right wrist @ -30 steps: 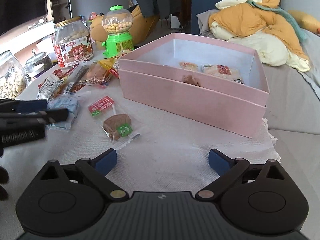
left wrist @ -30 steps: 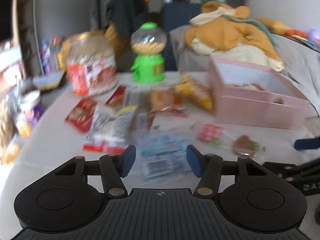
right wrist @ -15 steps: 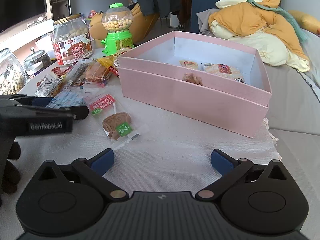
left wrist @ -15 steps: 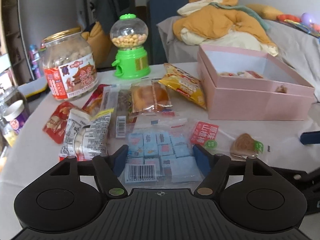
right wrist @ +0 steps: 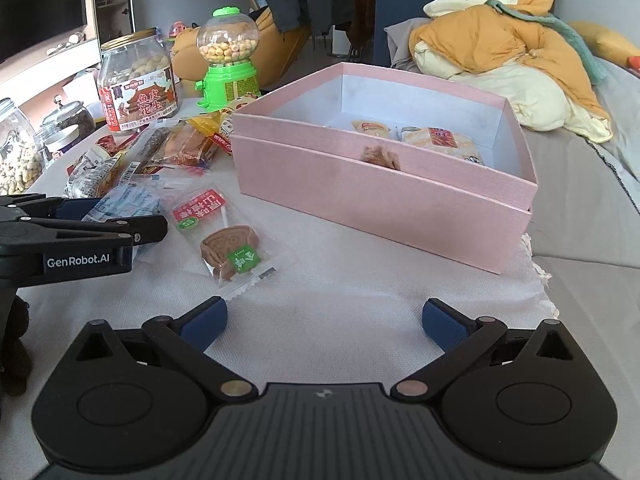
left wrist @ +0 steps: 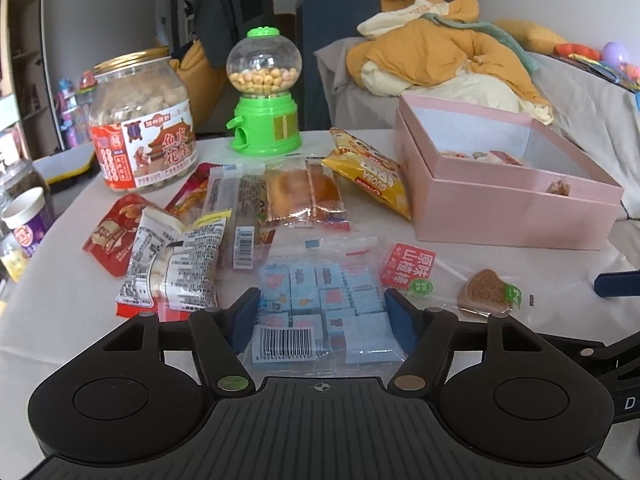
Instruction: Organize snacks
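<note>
My left gripper (left wrist: 322,316) is open, its blue pads on either side of a clear bag of blue-wrapped candies (left wrist: 326,312) lying on the white cloth; the pads do not press it. That bag also shows in the right wrist view (right wrist: 126,202), with the left gripper (right wrist: 100,220) around it. My right gripper (right wrist: 322,320) is open and empty above bare cloth. Ahead of it lies a brown lollipop snack in clear wrap (right wrist: 232,250), also in the left wrist view (left wrist: 486,292). The open pink box (right wrist: 384,196) holds a few snacks (right wrist: 436,138).
Several snack packets (left wrist: 304,194) lie spread on the table behind the candy bag. A peanut jar (left wrist: 142,136) and a green gumball machine (left wrist: 264,96) stand at the back. More jars (right wrist: 16,152) stand at the left edge. A sofa with an orange jacket (right wrist: 512,40) lies behind.
My left gripper has moved forward and down and opened wider, so its pads now flank the blue candy bag. My right gripper has barely moved.
</note>
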